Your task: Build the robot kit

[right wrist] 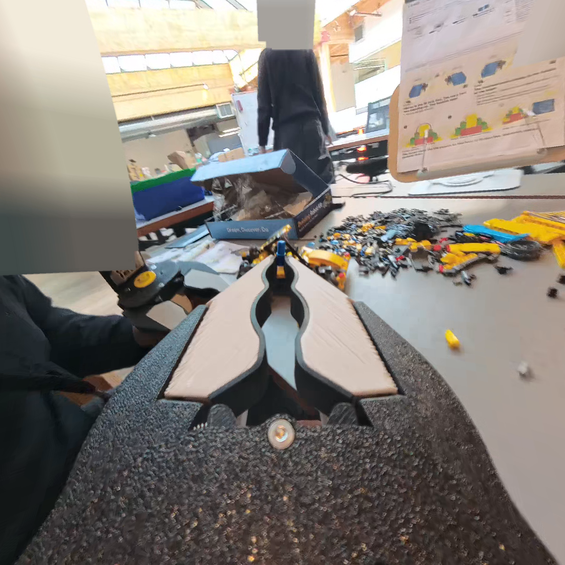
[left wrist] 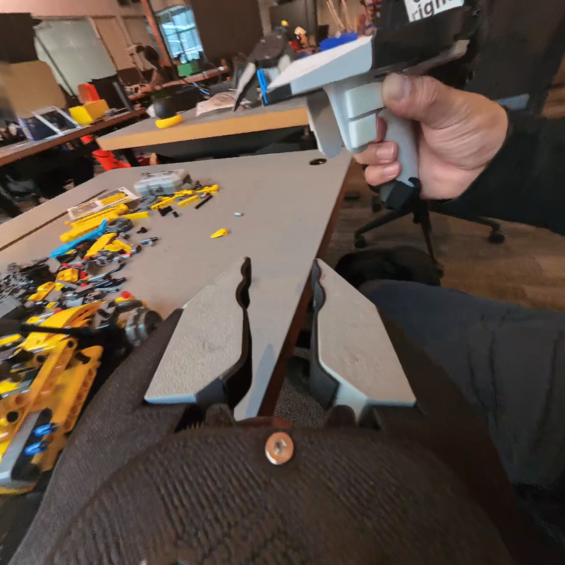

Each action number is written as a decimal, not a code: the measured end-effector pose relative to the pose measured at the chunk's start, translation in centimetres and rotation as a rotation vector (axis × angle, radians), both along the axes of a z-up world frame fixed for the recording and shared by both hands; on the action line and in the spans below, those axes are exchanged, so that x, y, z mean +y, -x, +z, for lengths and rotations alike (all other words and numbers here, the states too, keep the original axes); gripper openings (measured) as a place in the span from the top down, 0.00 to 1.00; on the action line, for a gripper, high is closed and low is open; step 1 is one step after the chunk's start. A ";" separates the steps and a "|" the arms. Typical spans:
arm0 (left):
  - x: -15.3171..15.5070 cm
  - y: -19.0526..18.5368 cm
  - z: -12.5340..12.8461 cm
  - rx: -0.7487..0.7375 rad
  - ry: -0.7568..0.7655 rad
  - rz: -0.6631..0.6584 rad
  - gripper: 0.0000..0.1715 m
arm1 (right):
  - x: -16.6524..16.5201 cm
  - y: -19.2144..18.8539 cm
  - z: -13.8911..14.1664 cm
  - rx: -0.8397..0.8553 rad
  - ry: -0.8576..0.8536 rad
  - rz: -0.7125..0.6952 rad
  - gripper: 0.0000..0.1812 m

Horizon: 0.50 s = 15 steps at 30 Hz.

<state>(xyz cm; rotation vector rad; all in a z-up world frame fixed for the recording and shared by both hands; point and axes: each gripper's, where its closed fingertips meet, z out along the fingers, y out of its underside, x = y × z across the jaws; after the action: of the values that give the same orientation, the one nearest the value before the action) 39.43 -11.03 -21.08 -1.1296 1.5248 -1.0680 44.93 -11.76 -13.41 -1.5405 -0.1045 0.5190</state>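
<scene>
2 grippers are up at this moment, and only 1 has anything in it. My right gripper (right wrist: 280,269) has its fingers pressed nearly together at the tips, pinching a small blue peg with a yellow piece under it (right wrist: 280,255), held up off the grey table (right wrist: 428,397) in front of a partly built yellow model (right wrist: 328,260). That hold looks thin to me: only the very tips catch the part, so a twist or a bump against the model could flick it out, and a piece that small would be hard to find again in the pile of yellow and black building pieces (right wrist: 412,241) spread to the right. My left gripper (left wrist: 279,269) is spread and empty, hanging over the near edge of the table (left wrist: 244,238), with my dark trouser leg (left wrist: 458,351) beyond it. Its fingers straddle that edge, so lowering it carelessly could knock one finger on the tabletop. Just to its left sits a yellow assembly (left wrist: 52,382), close enough that a sideways sweep could shove it into the loose pieces. From the left wrist view my right hand (left wrist: 437,134) grips the grey handle high above the table, so anything dropped could bounce to the wooden floor (left wrist: 504,275). 1 stray yellow piece (left wrist: 219,233) already lies alone on the bare surface. An open blue cardboard box (right wrist: 269,211) stands behind the model, and an instruction sheet (right wrist: 477,101) is propped at the far right.
</scene>
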 end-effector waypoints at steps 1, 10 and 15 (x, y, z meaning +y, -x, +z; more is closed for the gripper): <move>0.6 0.1 0.3 -0.006 0.020 0.012 0.78 | 1.1 0.3 0.6 0.024 -0.001 0.037 0.98; 5.0 1.4 4.3 -0.029 -0.023 0.020 0.79 | 6.3 2.5 3.3 0.105 -0.006 0.199 0.98; 7.6 -0.1 4.7 0.012 0.049 0.055 0.84 | 8.1 2.9 3.4 0.040 -0.024 0.247 0.98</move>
<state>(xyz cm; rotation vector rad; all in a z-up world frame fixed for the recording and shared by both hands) 39.52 -3.42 -16.40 -1.2065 1.4753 -1.0688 42.08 -3.63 -10.01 -1.5010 -0.2723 0.7406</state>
